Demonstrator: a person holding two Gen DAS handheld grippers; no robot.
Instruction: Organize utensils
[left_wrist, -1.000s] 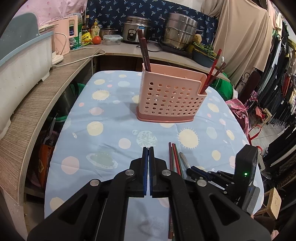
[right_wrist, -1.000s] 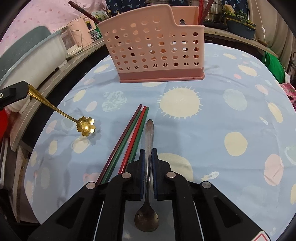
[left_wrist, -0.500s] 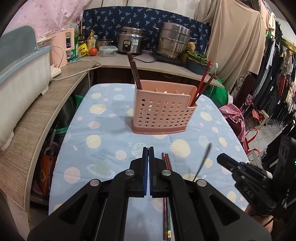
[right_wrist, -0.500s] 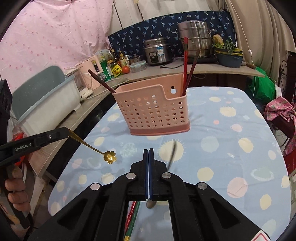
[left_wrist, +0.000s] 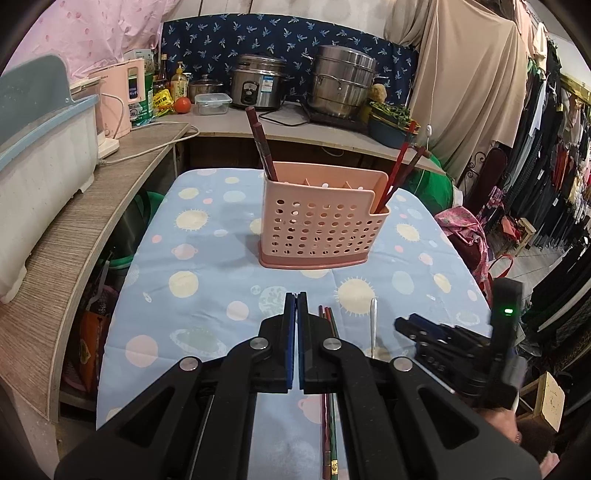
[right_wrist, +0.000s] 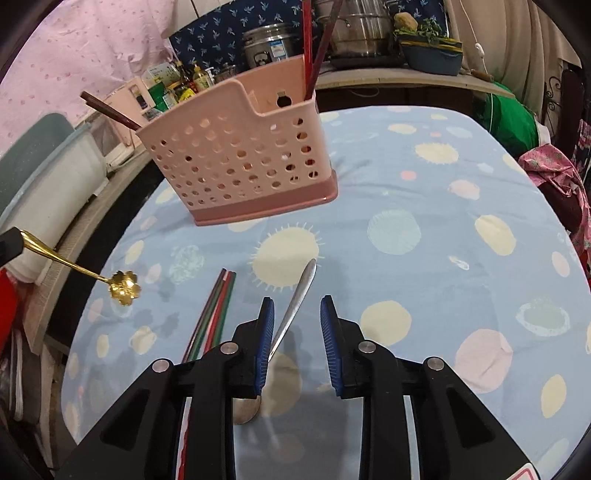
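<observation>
The pink perforated utensil holder (left_wrist: 321, 221) (right_wrist: 240, 162) stands on the spotted blue cloth, with dark chopsticks (left_wrist: 260, 147) at its left end and red ones (left_wrist: 400, 166) at its right. My left gripper (left_wrist: 296, 295) is shut on the handle of a gold flower spoon (right_wrist: 123, 288), held above the cloth at the left. My right gripper (right_wrist: 295, 306) (left_wrist: 406, 325) hovers low over the cloth, its jaws opening. A silver spoon (right_wrist: 295, 299) (left_wrist: 373, 325) slants loose between them, beside the left pad. Several chopsticks (right_wrist: 214, 314) (left_wrist: 327, 321) lie just left of it.
A wooden counter (left_wrist: 74, 236) curves along the left with a white-and-blue bin (left_wrist: 40, 147). Pots and a rice cooker (left_wrist: 258, 86) stand on the back shelf. A person's hand (left_wrist: 517, 432) holds the right gripper. Clothes hang at the right.
The right gripper raised the silver spoon off the cloth, then came back down nearer the holder and its jaws parted, leaving the spoon loose. The left gripper kept the gold spoon.
</observation>
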